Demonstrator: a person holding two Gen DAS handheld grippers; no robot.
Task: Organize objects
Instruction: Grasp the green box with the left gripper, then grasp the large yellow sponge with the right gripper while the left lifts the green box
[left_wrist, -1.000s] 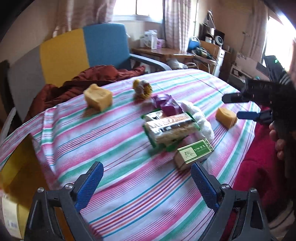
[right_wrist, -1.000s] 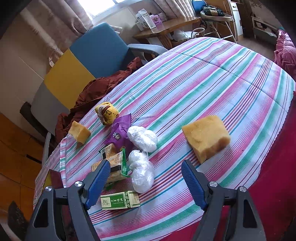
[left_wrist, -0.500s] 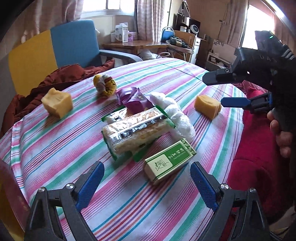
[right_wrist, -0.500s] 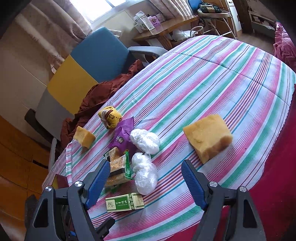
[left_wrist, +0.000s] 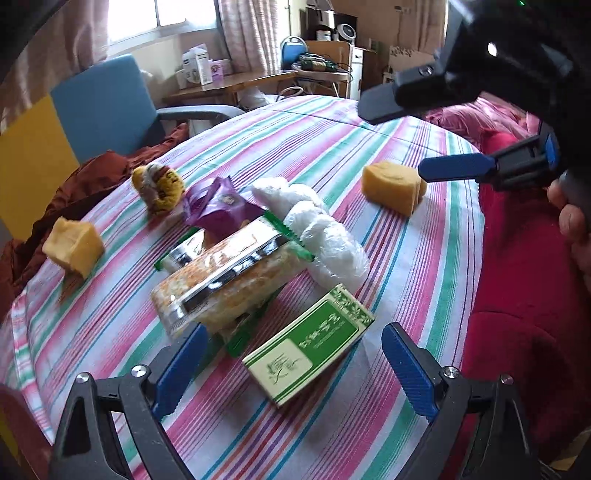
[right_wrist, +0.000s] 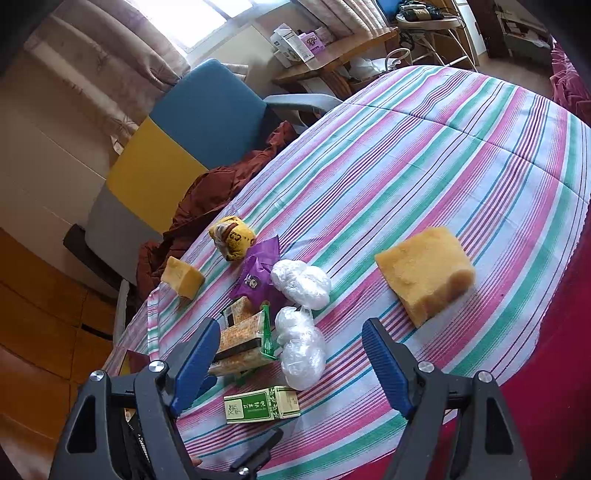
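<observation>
A green box (left_wrist: 310, 347) lies on the striped tablecloth (left_wrist: 369, 140), just ahead of my open left gripper (left_wrist: 293, 332) and in line with the gap between its blue pads, untouched. Behind it are a cracker packet (left_wrist: 225, 280), white plastic bags (left_wrist: 321, 229), a purple packet (left_wrist: 218, 206) and a yellow snack bag (left_wrist: 159, 186). One yellow sponge (left_wrist: 72, 245) sits far left, another (left_wrist: 391, 182) far right. My right gripper (right_wrist: 291, 325) hangs open and empty above the bags (right_wrist: 301, 284), with the nearer sponge (right_wrist: 424, 273) to its right.
A blue and yellow chair (right_wrist: 177, 147) with a rust-red cloth (right_wrist: 221, 184) stands against the table's far side. A red cover (left_wrist: 517, 277) drops off the table's right edge. A desk with boxes (left_wrist: 207, 74) stands by the window.
My left gripper has come down and closer to the green box, rolling as it went. The right gripper has hardly moved. Nothing on the table has shifted.
</observation>
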